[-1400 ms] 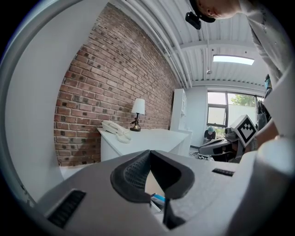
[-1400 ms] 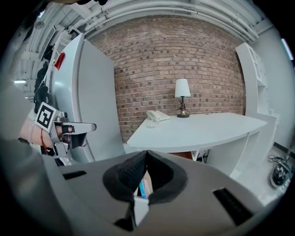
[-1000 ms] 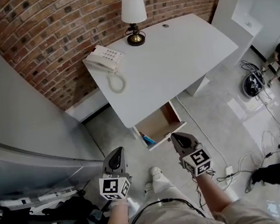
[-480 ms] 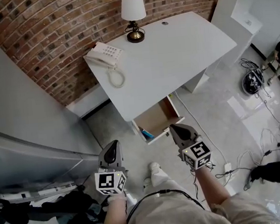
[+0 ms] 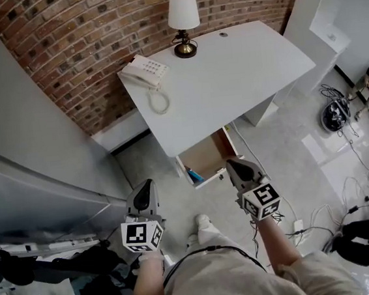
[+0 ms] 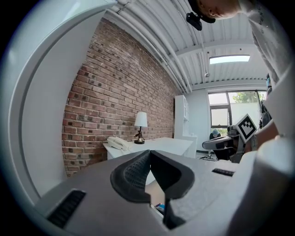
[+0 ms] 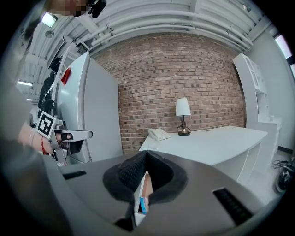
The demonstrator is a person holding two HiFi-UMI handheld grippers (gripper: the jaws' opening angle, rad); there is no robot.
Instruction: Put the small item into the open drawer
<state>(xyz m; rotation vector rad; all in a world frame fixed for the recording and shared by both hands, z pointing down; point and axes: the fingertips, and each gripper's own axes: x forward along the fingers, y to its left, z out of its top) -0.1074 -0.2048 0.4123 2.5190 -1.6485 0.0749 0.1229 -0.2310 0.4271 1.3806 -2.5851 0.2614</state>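
Observation:
The open drawer (image 5: pixel 206 157) sticks out from under the white desk (image 5: pixel 230 80), and a small blue item (image 5: pixel 194 174) lies at its front left corner. My right gripper (image 5: pixel 232 165) is shut with nothing in it, hanging just right of the drawer's front. My left gripper (image 5: pixel 147 184) is also shut with nothing in it, over the floor well left of the drawer. In the right gripper view the blue item (image 7: pixel 143 204) shows below the shut gripper (image 7: pixel 146 154). It shows again, as a blue item (image 6: pixel 160 209), under the shut gripper (image 6: pixel 150 154) in the left gripper view.
A table lamp (image 5: pixel 183 22) and a white corded telephone (image 5: pixel 143 72) stand on the desk by the brick wall (image 5: pixel 81 36). A grey cabinet (image 5: pixel 22 160) rises at the left. Cables and gear (image 5: pixel 335 114) lie on the floor at the right.
Both grippers stay shut with nothing in them. The left one has drifted a little left and up in the head view; the desk and drawer have shifted slightly right.

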